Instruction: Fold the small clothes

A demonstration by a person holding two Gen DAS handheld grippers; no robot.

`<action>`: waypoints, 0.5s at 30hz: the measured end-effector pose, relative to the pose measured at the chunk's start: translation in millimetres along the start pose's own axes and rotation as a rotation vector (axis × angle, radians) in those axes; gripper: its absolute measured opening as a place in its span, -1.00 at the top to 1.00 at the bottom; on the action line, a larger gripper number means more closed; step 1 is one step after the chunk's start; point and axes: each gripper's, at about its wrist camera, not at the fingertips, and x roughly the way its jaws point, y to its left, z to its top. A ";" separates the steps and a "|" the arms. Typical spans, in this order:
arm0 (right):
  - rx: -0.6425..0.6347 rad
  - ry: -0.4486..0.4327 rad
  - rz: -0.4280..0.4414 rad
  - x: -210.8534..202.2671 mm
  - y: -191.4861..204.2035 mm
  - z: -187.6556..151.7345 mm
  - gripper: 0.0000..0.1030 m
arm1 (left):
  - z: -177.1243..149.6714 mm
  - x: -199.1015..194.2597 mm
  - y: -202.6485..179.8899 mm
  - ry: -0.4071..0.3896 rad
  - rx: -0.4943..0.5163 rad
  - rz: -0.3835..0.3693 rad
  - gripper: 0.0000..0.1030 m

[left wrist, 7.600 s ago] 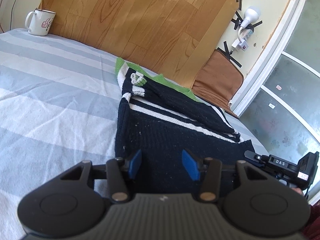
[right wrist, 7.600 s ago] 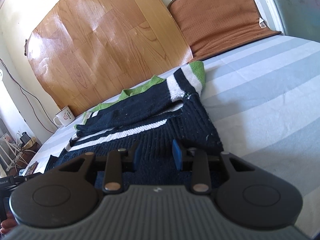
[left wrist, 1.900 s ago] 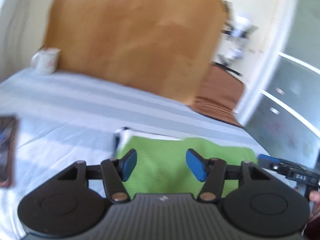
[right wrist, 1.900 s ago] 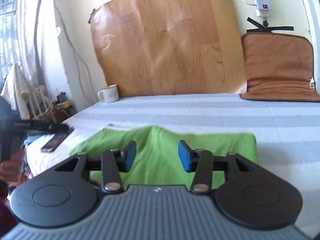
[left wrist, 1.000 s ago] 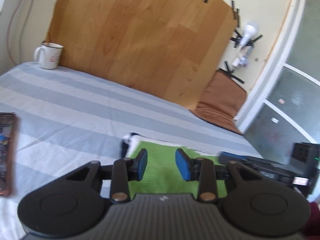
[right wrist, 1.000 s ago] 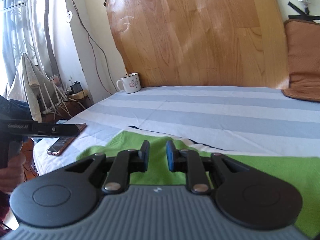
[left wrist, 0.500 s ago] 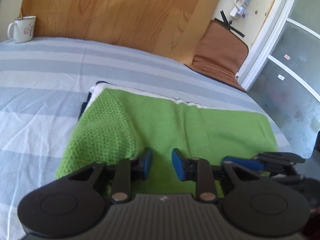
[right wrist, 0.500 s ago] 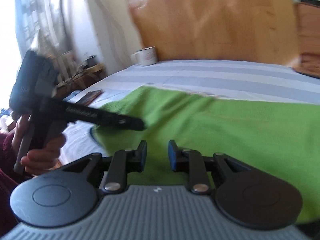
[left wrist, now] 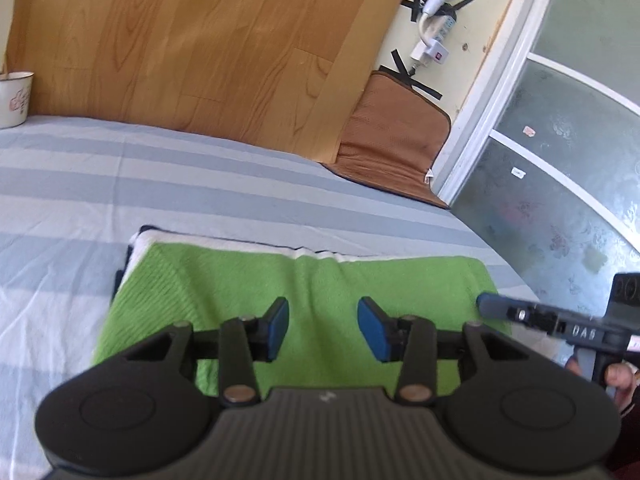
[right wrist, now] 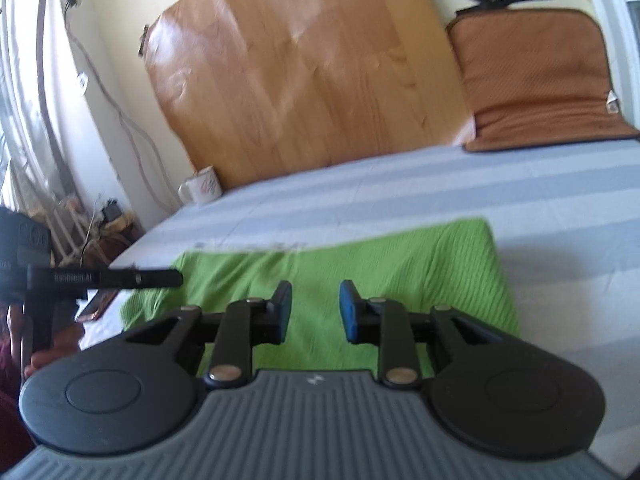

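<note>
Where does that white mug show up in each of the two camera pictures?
Left wrist view: the white mug is cut off at the far left edge, on the striped bed.
Right wrist view: the mug stands left of centre, at the bed's far corner.
Shared landmark: the wood-pattern board beside it.

1. We see the folded garment (left wrist: 288, 280) showing bright green ribbed knit, with white and dark navy edges peeking out at its far side.
2. We note the bed sheet (left wrist: 160, 176) carries broad stripes of pale blue-grey and white.
3. We see the left claw (left wrist: 323, 329) and right claw (right wrist: 314, 312) are black with blue pads.
4. We find the wall board (left wrist: 192, 40) printed in orange-brown wood grain.
5. We see the cushion (right wrist: 536, 80) is rust brown.
6. We see the mug (right wrist: 202, 190) is white with a red motif.
</note>
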 end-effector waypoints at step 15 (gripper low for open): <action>-0.102 0.048 -0.237 25.6 -13.5 -20.2 0.82 | -10.2 37.0 5.9 0.037 0.019 -0.006 0.08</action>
